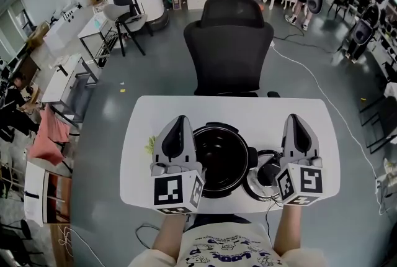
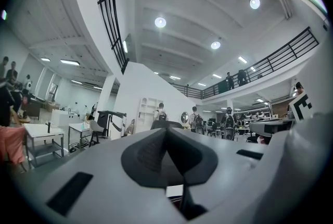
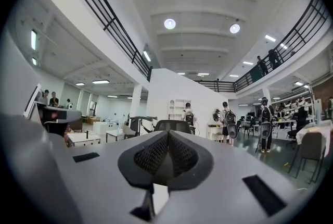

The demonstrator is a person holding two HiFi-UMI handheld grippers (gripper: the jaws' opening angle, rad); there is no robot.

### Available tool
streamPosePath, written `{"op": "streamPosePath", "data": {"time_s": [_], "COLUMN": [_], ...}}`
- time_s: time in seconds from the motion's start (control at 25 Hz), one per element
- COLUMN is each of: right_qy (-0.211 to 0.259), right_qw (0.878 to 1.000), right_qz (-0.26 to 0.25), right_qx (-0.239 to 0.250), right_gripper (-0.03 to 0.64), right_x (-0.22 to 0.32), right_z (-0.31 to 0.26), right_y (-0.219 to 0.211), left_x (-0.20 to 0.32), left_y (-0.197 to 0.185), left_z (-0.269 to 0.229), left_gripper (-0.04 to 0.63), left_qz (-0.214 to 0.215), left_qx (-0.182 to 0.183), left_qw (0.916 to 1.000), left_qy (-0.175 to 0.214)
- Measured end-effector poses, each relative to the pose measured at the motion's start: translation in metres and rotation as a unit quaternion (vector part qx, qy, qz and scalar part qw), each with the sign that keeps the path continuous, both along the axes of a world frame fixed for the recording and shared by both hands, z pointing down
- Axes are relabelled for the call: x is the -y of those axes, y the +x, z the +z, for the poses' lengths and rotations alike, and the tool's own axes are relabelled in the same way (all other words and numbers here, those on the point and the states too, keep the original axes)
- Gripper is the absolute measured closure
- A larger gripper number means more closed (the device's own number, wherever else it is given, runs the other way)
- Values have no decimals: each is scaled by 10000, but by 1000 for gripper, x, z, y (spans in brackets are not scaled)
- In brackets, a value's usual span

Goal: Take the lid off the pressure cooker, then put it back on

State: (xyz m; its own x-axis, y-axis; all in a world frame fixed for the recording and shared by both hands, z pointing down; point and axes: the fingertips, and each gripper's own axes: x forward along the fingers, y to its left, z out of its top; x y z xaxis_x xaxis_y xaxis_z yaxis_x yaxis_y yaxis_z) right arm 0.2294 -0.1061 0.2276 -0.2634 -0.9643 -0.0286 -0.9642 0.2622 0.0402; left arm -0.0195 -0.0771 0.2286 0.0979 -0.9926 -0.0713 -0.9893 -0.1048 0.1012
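Observation:
The pressure cooker (image 1: 220, 160) stands open on the white table (image 1: 229, 109), and its dark inner pot shows. Its lid (image 1: 265, 174), silver-rimmed with a black top, lies on the table just right of the pot, partly hidden by my right gripper. My left gripper (image 1: 180, 118) hovers level over the pot's left rim, shut and holding nothing. My right gripper (image 1: 292, 117) hovers level over the lid's right side, also shut and holding nothing. In the left gripper view the jaws (image 2: 166, 132) meet with nothing between them. The right gripper view shows the same (image 3: 167, 134).
A black office chair (image 1: 228, 42) stands against the table's far edge. Something small and green (image 1: 149, 144) lies near the table's left edge. A black cord (image 1: 271, 200) runs off the table's front edge by the lid. Desks, carts and people fill the room beyond.

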Motion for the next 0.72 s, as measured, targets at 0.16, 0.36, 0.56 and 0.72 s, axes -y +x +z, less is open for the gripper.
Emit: {"op": "streamPosePath", "data": {"time_s": [0.16,0.36,0.56,0.72], "right_qy": [-57,-99,-151,-268], "right_qw": [10000,9999,9999,9995], "right_qz": [-27,-23,-3,17], "right_qx": [14,-20,-69,-135], "right_gripper": [606,606,606,606], "right_x": [1,2,10,12], "right_z": [2,4,10,16], "right_y": [-1,-3,4,7], "left_x": [2,3,10,12], "left_y": [-2,-4,-3,-6], "left_z": [1,3,8,13], "left_gripper": [581,581,581,581], "left_qz": [-7,2,2,-10], "left_qx": [-27,-18,-59,-72], "left_qw": [10000,10000,9999,9997], "left_qy": [-31,-81,-155,-242]}}
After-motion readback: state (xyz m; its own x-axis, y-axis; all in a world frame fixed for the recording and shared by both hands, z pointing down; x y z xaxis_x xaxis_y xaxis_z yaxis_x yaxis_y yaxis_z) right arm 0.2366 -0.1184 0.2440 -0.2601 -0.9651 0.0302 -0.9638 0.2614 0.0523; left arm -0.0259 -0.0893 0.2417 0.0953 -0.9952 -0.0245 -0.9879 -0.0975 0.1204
